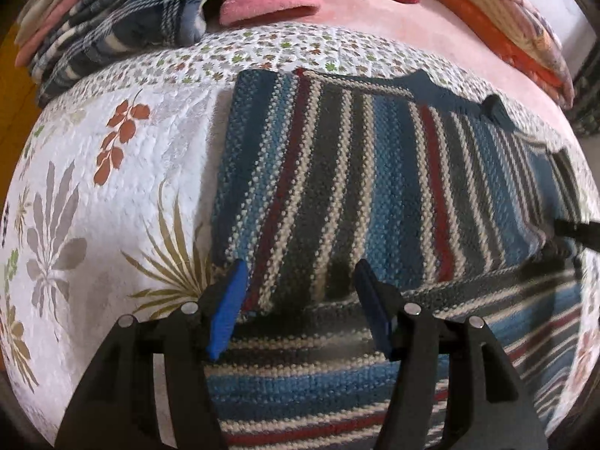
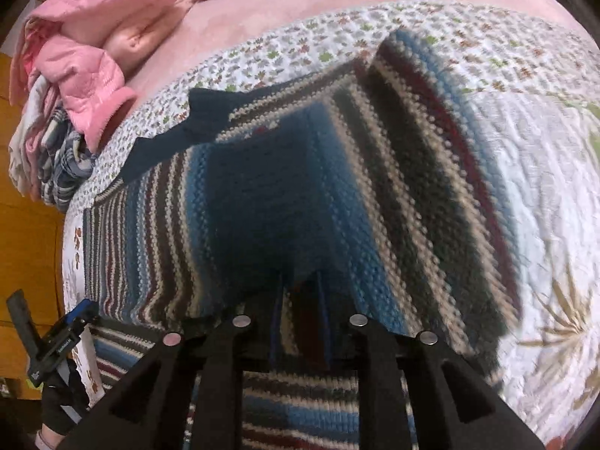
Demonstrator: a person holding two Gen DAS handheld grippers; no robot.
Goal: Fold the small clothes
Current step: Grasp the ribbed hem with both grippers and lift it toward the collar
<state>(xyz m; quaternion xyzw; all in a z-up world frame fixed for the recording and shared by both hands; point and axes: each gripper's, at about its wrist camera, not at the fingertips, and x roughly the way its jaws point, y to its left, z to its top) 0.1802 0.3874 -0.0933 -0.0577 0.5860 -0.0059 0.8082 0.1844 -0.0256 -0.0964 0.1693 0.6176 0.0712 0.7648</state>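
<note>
Folding the striped sweater (image 1: 360, 172) on the bed's floral quilt (image 1: 112, 195), I keep my right hand-held gripper (image 2: 300, 300) closed on a lifted flap. My left hand-held gripper (image 1: 300, 300) stands open, empty. Next, I judge, the flap must be laid across evenly.

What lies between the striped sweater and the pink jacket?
Only bare floral quilt, seen in the left wrist view, separates striped sweater from pink jacket.
</note>
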